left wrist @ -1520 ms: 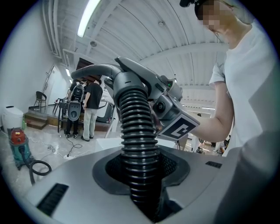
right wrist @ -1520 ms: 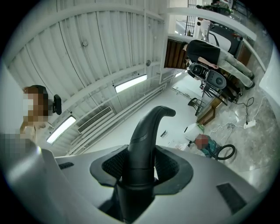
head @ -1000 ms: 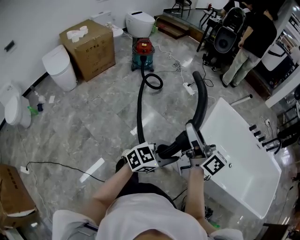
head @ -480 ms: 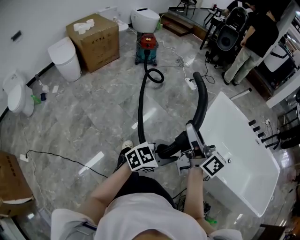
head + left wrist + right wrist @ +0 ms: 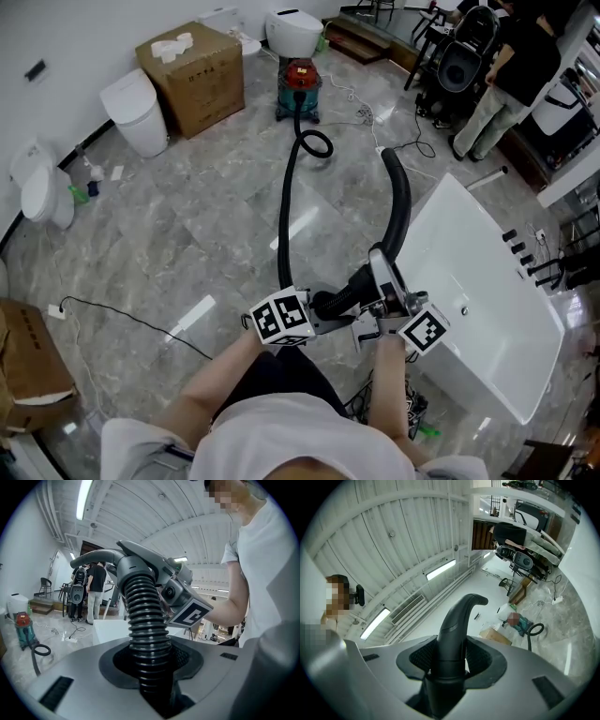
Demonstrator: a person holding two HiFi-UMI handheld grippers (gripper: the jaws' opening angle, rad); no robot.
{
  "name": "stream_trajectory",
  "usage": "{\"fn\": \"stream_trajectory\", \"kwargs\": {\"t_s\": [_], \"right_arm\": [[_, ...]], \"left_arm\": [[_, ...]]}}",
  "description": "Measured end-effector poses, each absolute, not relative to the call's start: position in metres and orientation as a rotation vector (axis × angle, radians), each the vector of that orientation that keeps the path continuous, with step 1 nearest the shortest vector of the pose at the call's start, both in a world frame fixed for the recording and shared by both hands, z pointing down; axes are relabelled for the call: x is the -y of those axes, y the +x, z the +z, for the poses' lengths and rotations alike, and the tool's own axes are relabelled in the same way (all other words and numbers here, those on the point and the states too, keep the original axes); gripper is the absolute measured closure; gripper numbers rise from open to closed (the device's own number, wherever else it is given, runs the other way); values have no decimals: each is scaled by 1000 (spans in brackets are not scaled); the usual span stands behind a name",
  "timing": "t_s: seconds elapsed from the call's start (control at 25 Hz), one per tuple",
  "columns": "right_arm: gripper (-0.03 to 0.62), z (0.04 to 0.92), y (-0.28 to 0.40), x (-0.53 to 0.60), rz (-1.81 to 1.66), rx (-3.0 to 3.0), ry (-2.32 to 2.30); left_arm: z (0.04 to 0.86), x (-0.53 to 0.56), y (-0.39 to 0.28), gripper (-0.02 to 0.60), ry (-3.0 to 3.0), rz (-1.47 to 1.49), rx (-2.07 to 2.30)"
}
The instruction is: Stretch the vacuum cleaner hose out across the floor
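My left claw (image 5: 323,307) clamps the ribbed hose (image 5: 284,220), my right claw (image 5: 384,305) its curved black wand (image 5: 401,202); the hose trails over the floor, looped near the red vacuum cleaner (image 5: 299,86)

Bathroom-fixture showroom, loose toilets (image 5: 42,192) on marble floor (image 5: 206,216), white bathtub (image 5: 478,309), cardboard box (image 5: 192,80)

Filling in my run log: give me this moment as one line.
left gripper: shut on hose | right gripper: shut on handle | hose: one loop by vacuum, not yet straight
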State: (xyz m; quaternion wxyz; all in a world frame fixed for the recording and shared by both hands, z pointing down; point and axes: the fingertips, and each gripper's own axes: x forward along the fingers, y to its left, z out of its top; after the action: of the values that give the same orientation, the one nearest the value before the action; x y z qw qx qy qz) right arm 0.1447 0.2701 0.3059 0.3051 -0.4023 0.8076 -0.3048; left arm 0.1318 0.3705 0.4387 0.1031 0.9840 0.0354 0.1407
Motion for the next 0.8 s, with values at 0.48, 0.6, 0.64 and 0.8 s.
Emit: {"fn": "stream_trajectory", "kwargs": {"t_s": [0.48,0.6,0.64,0.8], "right_arm": [[405,312,56,-348,-840,-2103,-1087],[406,313,27,-370,-835,-2092,-1090],[407,313,18,-378,-831,-2094,-1093],[407,314,-3,-408,-816,-2073,-1113]], "left_arm": [[442,-452,39,440,2905,450,-150],[442,-474,9,440,2916,460,-166],[443,-481,1,440,2919,463,-170],[444,-510,-23,440,2934,467,-210]]}}
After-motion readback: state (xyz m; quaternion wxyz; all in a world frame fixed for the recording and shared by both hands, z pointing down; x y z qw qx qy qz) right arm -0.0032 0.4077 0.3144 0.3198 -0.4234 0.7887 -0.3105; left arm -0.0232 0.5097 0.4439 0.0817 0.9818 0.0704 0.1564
